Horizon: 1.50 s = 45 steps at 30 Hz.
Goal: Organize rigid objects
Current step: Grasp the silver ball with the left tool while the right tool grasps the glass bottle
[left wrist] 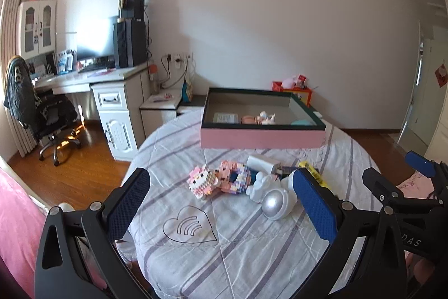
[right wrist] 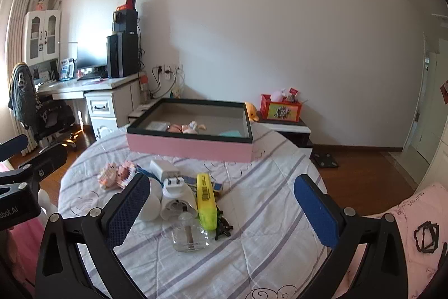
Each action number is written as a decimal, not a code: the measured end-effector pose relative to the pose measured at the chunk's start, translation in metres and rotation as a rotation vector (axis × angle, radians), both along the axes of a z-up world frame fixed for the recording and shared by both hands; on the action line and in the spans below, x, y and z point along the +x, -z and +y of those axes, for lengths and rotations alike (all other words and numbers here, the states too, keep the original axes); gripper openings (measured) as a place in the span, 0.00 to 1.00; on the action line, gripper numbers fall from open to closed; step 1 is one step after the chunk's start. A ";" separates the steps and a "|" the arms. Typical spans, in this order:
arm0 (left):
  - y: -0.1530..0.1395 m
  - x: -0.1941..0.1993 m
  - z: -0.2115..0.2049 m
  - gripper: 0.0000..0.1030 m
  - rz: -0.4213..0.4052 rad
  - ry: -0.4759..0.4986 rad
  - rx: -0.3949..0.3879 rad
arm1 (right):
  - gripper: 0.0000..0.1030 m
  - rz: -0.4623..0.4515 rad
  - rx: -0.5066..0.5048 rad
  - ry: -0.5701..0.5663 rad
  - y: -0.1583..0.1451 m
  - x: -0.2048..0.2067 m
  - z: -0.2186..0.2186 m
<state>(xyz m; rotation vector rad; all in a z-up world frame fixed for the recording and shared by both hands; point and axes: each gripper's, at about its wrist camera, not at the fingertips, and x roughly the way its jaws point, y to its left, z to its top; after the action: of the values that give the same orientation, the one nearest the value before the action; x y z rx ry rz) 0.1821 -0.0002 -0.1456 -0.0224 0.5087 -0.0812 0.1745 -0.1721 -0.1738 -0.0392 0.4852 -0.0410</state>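
Both the left gripper point(left wrist: 221, 208) and right gripper point(right wrist: 221, 210) hover spread wide, holding nothing, above the loose pile of toys point(right wrist: 179, 195); the pink box point(right wrist: 190, 149) beyond seems their destination.

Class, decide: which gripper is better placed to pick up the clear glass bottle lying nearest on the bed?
Right. The clear glass bottle lies between the open right gripper fingers; the left gripper faces the toys instead.

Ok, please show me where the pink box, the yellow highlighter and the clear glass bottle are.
pink box point(right wrist: 190, 151): right wrist view, on its pink front wall.
yellow highlighter point(right wrist: 206, 199): right wrist view, mid-body.
clear glass bottle point(right wrist: 190, 236): right wrist view, on its body.
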 end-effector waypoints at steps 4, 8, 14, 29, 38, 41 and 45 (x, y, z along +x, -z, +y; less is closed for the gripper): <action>0.032 0.026 -0.013 1.00 0.103 0.041 -0.013 | 1.00 0.070 0.001 0.016 0.025 0.014 -0.013; 0.059 0.049 -0.022 1.00 0.213 0.053 -0.092 | 1.00 0.121 0.003 0.021 0.044 0.023 -0.024; 0.080 0.073 -0.046 1.00 0.265 0.062 -0.064 | 1.00 0.168 0.029 0.022 0.064 0.034 -0.037; 0.089 0.077 -0.052 0.55 0.254 0.136 0.001 | 1.00 0.188 0.063 -0.033 0.073 0.042 -0.031; 0.089 0.042 -0.018 0.55 0.232 0.116 0.077 | 0.96 0.214 0.057 -0.152 0.083 0.037 0.012; 0.091 0.040 -0.011 0.55 0.231 0.124 0.061 | 0.74 0.246 0.050 -0.174 0.090 0.045 0.021; 0.098 0.045 -0.013 0.56 0.255 0.128 0.070 | 0.65 0.266 0.049 -0.173 0.095 0.052 0.020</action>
<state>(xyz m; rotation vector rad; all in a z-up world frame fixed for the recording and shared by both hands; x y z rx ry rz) 0.2267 -0.0128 -0.2435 0.0691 0.7681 -0.1868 0.2262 -0.1525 -0.2686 -0.0391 0.7465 0.1473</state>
